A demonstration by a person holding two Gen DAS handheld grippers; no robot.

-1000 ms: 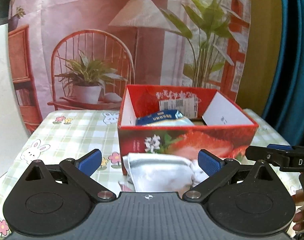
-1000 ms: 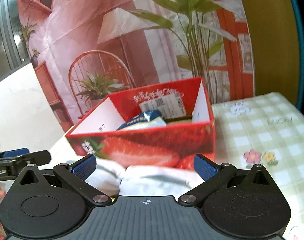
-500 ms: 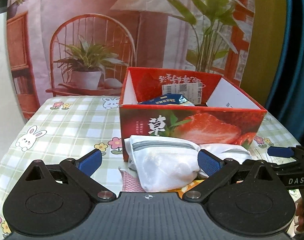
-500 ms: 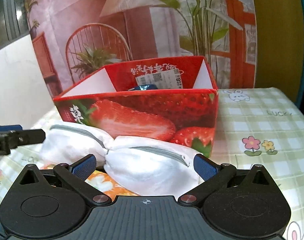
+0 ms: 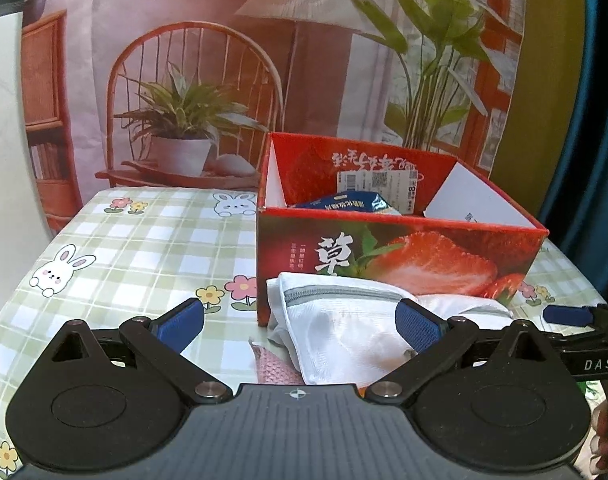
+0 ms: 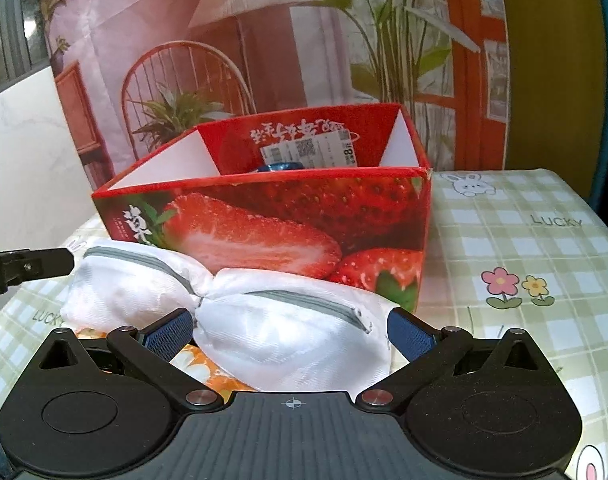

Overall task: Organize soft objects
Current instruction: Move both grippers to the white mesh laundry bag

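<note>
A white mesh zip bag (image 5: 344,328) lies on the checked tablecloth against the front of the red strawberry box (image 5: 400,256). It also shows in the right wrist view (image 6: 272,328), pinched in the middle. My left gripper (image 5: 300,320) is open, its right pad beside the bag's left half. My right gripper (image 6: 290,330) is open around the bag's right half. A blue packet (image 5: 344,204) lies inside the box (image 6: 296,216). A pink item (image 5: 274,370) and an orange flowered item (image 6: 202,364) lie under the bag.
The tablecloth (image 5: 144,248) with rabbits and flowers covers the table. A printed backdrop (image 5: 224,60) of a chair and plants hangs behind. A blue curtain (image 5: 596,120) is at the right. The right gripper's finger (image 5: 568,314) shows in the left wrist view.
Both grippers have dropped lower and pulled back from the box. The white bag now lies in full view in front of the box. Jaws stay open.
</note>
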